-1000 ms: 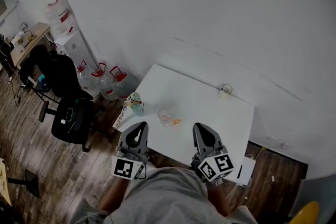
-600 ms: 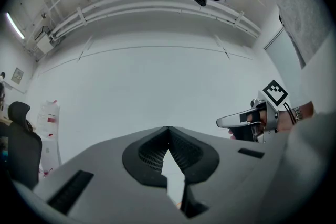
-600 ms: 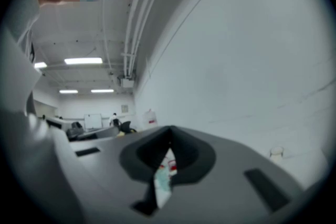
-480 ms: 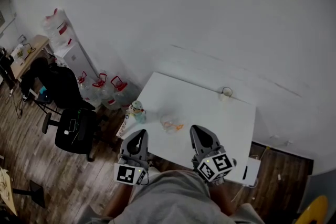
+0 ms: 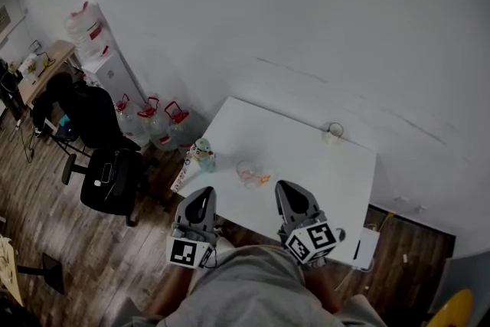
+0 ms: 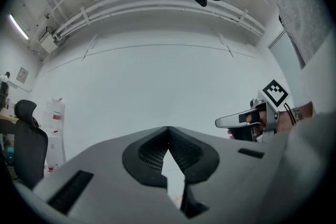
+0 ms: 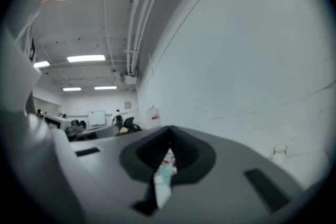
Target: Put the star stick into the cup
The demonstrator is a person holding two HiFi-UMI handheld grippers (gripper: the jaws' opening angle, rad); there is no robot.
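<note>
Left gripper (image 6: 168, 130): fingers (image 6: 105, 170) pressed together at the tips, nothing pinched, only pale bench showing through the slot below them. Right gripper (image 7: 169, 136): fingers (image 7: 231, 165) shut tight too. A small teal-and-white bottle (image 7: 164, 176) shows through their slot, blurred and not gripped.

From the head view, both grippers hang side by side over the near edge of the white bench (image 5: 337, 172), the left gripper (image 5: 203, 197) towards the near left corner and the right gripper (image 5: 288, 191) around the middle of that edge, each pointing across the top.

Out beyond the tips, between the two grippers and left of the bench's middle, stands the clear cup (image 5: 245, 168). The orange star stick (image 5: 259, 179) lies on the bench just beside the cup, on its near right side; whether they touch, I can't tell. The bottle (image 5: 202, 154) stands at the left edge. A small jar (image 5: 334, 132) sits at the far edge, towards the right corner.
</note>
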